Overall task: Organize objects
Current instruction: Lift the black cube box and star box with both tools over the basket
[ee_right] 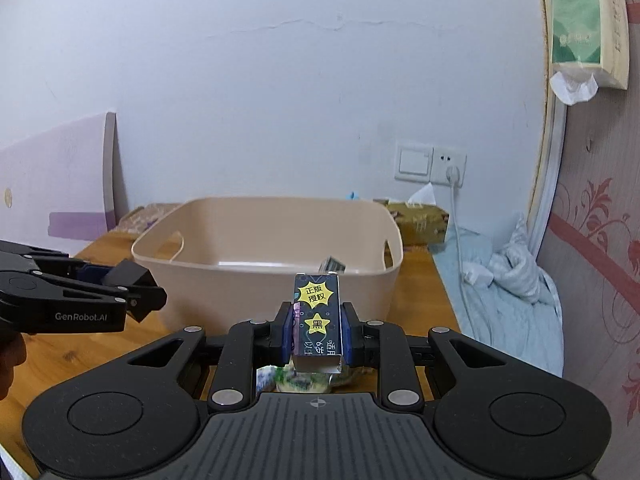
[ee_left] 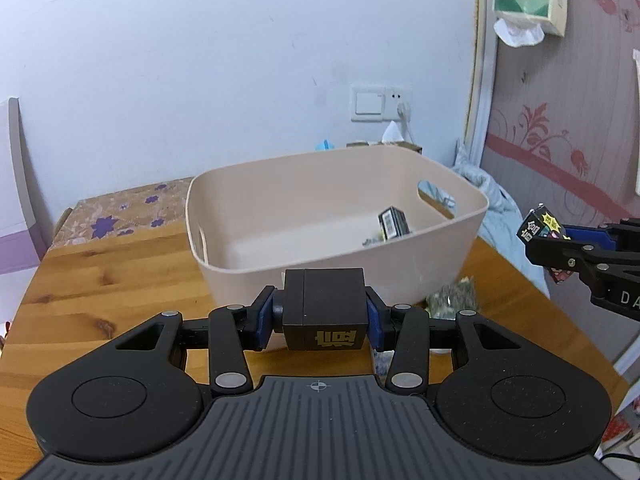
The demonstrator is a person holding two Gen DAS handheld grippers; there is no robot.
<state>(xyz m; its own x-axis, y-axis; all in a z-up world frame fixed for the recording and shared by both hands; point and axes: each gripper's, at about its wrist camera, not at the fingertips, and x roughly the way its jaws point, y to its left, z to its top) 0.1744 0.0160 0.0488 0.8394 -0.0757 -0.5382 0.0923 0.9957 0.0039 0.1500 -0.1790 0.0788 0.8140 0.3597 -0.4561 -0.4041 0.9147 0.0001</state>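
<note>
My left claw (ee_left: 325,322) is clamped on a rigid black box (ee_left: 325,308), my right claw (ee_right: 316,330) on a slim printed carton (ee_right: 317,320), both held before the beige tub (ee_left: 336,216). The carton looks light and crushable, so I judge its flat sides the safest hold.

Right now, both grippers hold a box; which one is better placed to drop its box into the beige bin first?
Probably left: the left gripper holds its black box just before the bin's near wall; the right gripper hangs beside it.

Wooden table (ee_left: 120,276) — beige bin (ee_left: 320,216), green packet (ee_left: 452,300) on it
</note>
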